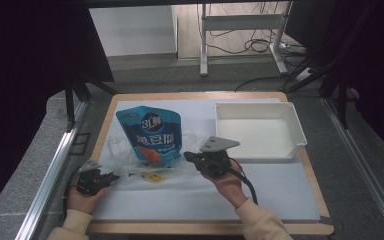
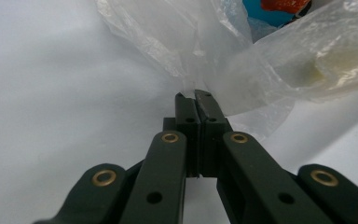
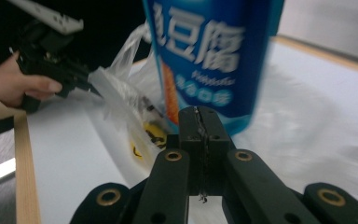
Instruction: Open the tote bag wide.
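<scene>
1. Between the jaws of the left gripper (image 2: 195,100), a thin fold of the clear, crinkled plastic bag (image 2: 186,42) is pinched; the two black jaws stand pressed together on the film, low over the white table (image 1: 280,185) at its near left.
2. At the right gripper (image 3: 200,116), the jaws are closed together, tip to tip. From its own view I cannot tell for sure whether bag film is caught between them, though the film spreads right around the tips.
3. Just beyond those jaws stands the blue printed stand-up snack pouch (image 1: 151,134), upright at the middle of the table, with the bag film lying loosely around its base and a small yellow item (image 1: 152,177) inside the film.
4. To do this step well, I judge the two hands should pull the bag mouth apart evenly, keeping the left pinch low and steady, so the pouch slides in without tipping.
5. Farther out, an empty white rectangular plastic tray (image 1: 295,122) sits at the far right of the table, well apart from the bag.
</scene>
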A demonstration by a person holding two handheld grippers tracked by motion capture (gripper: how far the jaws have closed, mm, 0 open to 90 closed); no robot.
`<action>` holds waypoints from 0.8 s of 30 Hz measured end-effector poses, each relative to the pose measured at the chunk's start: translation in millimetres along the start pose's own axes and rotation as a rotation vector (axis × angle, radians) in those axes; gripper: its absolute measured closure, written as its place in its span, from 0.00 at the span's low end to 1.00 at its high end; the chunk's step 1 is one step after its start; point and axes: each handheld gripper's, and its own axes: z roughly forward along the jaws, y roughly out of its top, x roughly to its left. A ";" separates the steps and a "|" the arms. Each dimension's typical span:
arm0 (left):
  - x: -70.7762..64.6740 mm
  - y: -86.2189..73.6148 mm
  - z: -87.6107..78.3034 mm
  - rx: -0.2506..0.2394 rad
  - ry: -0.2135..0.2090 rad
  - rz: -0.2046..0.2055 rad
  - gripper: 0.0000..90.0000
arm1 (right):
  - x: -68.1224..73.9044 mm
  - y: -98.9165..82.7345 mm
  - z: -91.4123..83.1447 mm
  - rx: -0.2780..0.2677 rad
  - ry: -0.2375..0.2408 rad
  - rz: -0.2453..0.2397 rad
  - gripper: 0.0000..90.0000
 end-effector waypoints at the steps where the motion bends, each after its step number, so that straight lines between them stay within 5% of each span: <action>1: 0.0 0.0 0.0 0.000 0.000 0.000 1.00 | 0.0 0.0 0.0 0.000 0.000 0.000 0.99; 3: 0.1 -0.3 -0.6 -0.002 0.001 -0.002 1.00 | 0.3 -6.3 23.8 0.055 0.021 0.009 0.98; 8: 0.2 -0.5 -1.0 0.003 0.000 0.002 1.00 | -4.3 -27.2 47.3 0.149 0.027 0.034 0.98; 17: 0.7 -0.3 0.7 0.010 -0.003 0.000 0.99 | -0.5 -60.4 57.4 0.287 0.067 0.062 0.98; 24: 1.0 -0.6 1.7 0.015 -0.005 -0.004 0.99 | -3.5 -69.2 59.7 0.320 0.071 0.067 0.98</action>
